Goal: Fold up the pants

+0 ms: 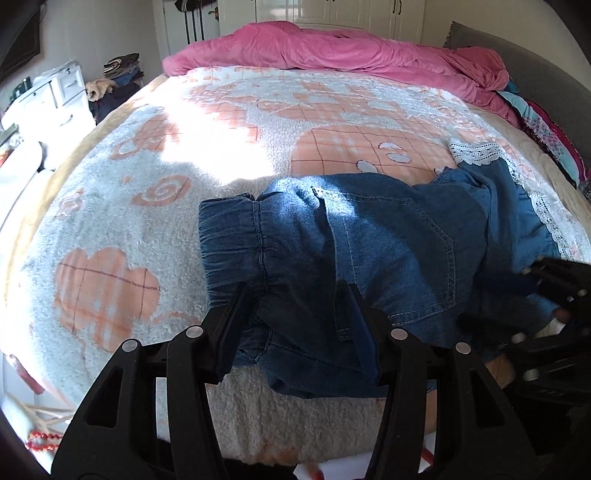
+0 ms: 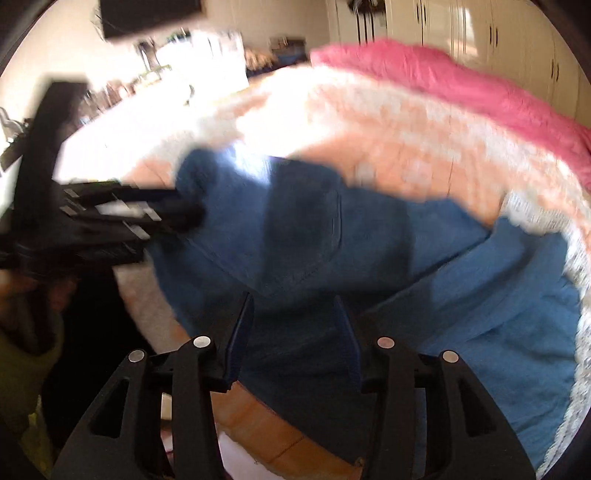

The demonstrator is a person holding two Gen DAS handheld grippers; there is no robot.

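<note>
Left gripper (image 1: 295, 295): I see it entering from the bottom of the left wrist view, angled downward over the bed's near edge; its two black fingers (image 1: 231, 314) stand apart with the waistband end of the pants (image 1: 369, 240) bunched between them; whether the pads press on the denim I cannot tell. In the right wrist view I find the same tool at middle left (image 2: 188, 214), pointing rightward into the pants' left end, a person's hand (image 2: 22, 295) blurred behind it, a greenish sleeve below.

Right gripper (image 2: 293, 314): rising from the bottom centre of its own view, tilted down; jaws stand parted, blue-lined pads not pressing on anything; dark denim lies beneath and between them, loose. I note the frame is motion-blurred. In the left wrist view it shows at the lower right edge (image 1: 543, 280), blurred, over the pants' right part.

Pants: blue denim, elastic waistband at left, stitched pocket in the middle, legs running to the right, white lace trim (image 1: 480, 151) at the right end; lying along the lower centre of the left view, on the near edge of the blanket.

Blanket (image 1: 221, 129): fleecy white with peach checked shapes, sunlit at upper centre; pink quilt (image 1: 332, 48) heaped along the top of the frame; white wardrobe doors (image 1: 325, 11) behind.

Writing, brands, labels: none I can read.
</note>
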